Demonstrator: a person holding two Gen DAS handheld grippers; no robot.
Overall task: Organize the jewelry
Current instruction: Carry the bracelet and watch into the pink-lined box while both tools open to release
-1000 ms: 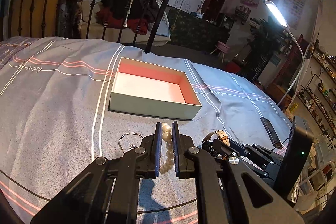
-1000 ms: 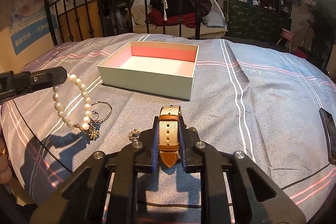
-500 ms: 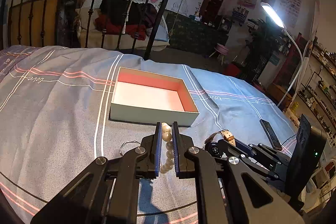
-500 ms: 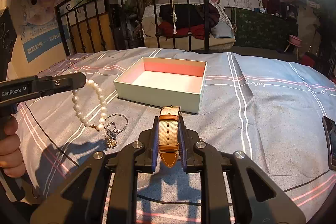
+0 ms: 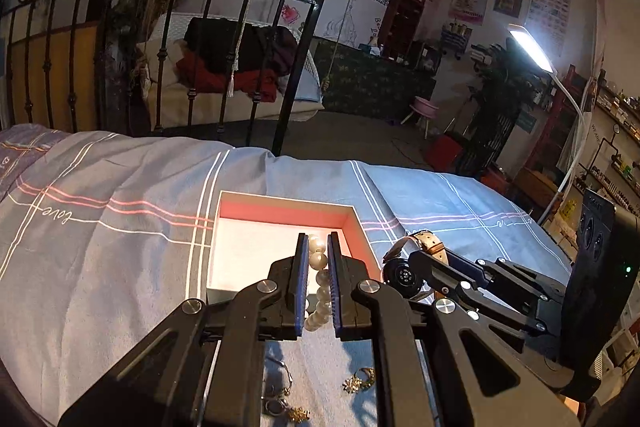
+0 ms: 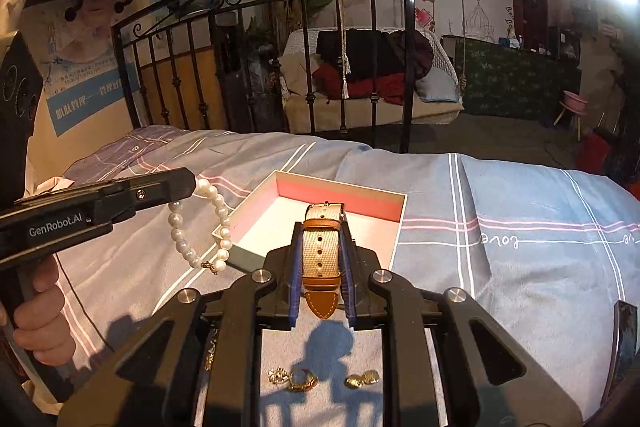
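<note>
Left wrist view, nearest first: my left gripper (image 5: 318, 283) has its fingers nearly closed on the pearl bracelet (image 5: 319, 285), which hangs in a loop between the pads. Below them a few small gold pieces (image 5: 358, 382) lie on the striped bedspread (image 5: 100, 247). Beyond the fingertips sits the open box (image 5: 256, 247), pink inside and empty. To the side, my right gripper (image 6: 322, 263) is clamped almost shut on the strap of the watch (image 6: 322, 247); its dark case (image 5: 404, 277) shows beside the box.

What has changed: a second ago both pieces were low over the bedspread, well short of the box, with the bracelet's loose end near the small chain lying there. Now both are lifted clear and carried forward, so the box's near wall sits right under the fingertips in both views, and the room beyond has dropped lower in frame. My grip on each has not altered.

For the task, I judge the pick-up done and the carry nearly over; what remains is to lower each piece inside and release. More gold trinkets (image 6: 298, 379) are left on the bed for later.
</note>
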